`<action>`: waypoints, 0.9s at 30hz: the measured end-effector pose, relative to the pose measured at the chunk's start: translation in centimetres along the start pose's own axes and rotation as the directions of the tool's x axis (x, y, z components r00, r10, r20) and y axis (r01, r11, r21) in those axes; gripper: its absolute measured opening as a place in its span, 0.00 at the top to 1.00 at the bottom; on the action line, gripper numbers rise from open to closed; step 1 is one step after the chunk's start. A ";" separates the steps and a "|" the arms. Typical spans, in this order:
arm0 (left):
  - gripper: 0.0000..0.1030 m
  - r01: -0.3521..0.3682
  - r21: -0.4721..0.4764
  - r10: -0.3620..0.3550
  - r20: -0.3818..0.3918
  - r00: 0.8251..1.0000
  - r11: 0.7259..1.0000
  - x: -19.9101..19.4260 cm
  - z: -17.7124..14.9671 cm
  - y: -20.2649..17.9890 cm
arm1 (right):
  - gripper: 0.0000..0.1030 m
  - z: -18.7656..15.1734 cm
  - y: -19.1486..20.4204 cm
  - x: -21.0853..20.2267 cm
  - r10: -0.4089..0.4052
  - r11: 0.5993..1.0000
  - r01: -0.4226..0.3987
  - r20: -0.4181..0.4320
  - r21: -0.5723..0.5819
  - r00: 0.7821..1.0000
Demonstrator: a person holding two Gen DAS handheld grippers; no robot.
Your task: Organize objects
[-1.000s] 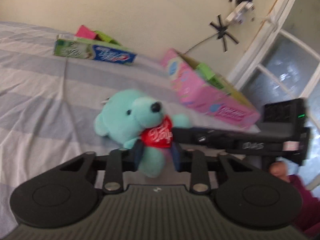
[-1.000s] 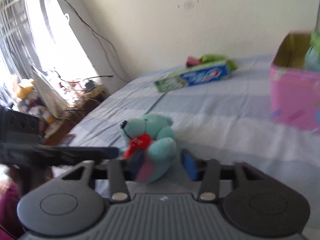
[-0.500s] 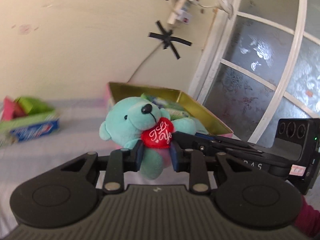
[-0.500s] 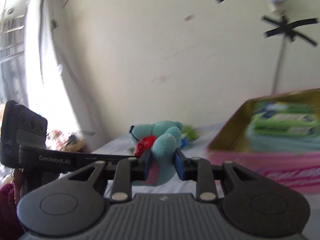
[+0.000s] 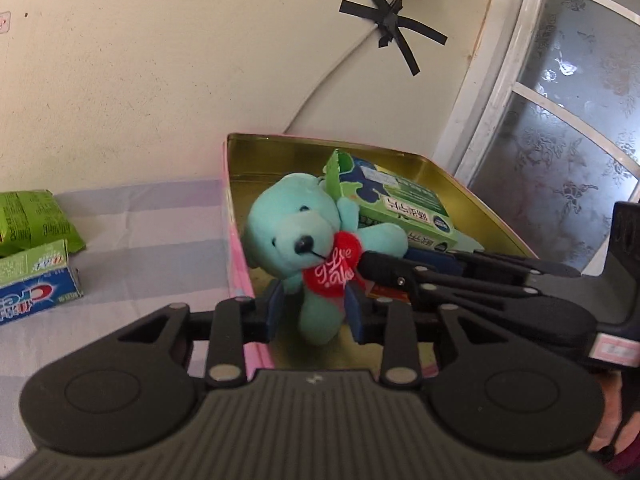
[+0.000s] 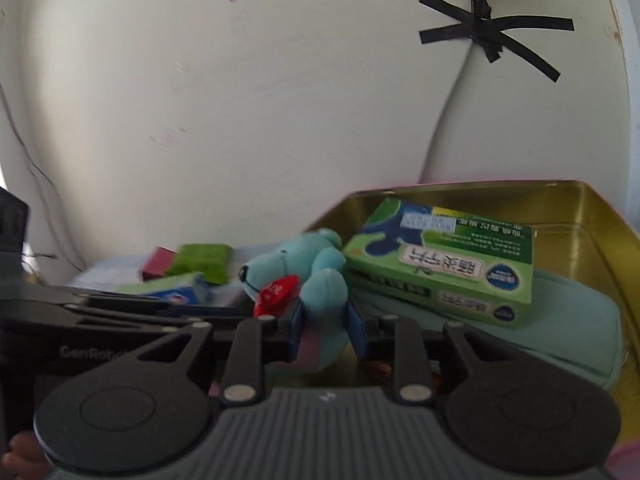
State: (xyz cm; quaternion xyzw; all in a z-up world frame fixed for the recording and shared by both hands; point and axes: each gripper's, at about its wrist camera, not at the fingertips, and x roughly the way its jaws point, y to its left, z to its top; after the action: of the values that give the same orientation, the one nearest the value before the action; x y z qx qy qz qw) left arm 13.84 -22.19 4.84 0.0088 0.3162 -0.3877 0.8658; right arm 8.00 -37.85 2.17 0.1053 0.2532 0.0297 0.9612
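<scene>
Teddy bear [image 5: 298, 236], with a red heart [image 5: 336, 266] reading "I Love You", is held over the gold-lined tin [image 5: 472, 196] beside a green box [image 5: 404, 208] with Chinese print. It's clamped by the right gripper [image 6: 325, 326], while the left gripper [image 5: 314, 312] has just been loosened, its pads apart from the leg. "Crest" can be read on the toothpaste box [image 5: 34, 288] lying on the bed.

The red heart [image 5: 335, 266] on the teal teddy bear [image 5: 298, 232], just ahead of the left tool [image 5: 315, 314], carries white script that reads "I Love You". To that tool's left on the bed lies a toothpaste box [image 5: 34, 282] with the brand "Crest", seen upside down; the smaller print on it is too fine to make out. Ahead and to the right of the left tool, the green carton [image 5: 404, 210] in the tin bears Chinese characters on a white label, too small to read surely. In the right wrist view, the black body of the other tool [image 6: 92, 350], to the left, shows "GenRobo", cut off at the edge.
</scene>
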 end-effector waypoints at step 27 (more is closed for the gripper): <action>0.47 -0.428 -0.083 0.435 0.114 0.893 0.900 -14.4 -9.1 11.6 | 0.59 -3.9 10.2 -5.5 0.183 0.983 -0.184 0.074 0.019 0.980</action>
State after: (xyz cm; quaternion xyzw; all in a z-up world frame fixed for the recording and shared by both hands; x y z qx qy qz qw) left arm 9.62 -2.12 2.89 0.0294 0.2599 -0.1769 0.9488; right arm 1.27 -27.76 3.70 0.1415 0.2079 0.1111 0.9615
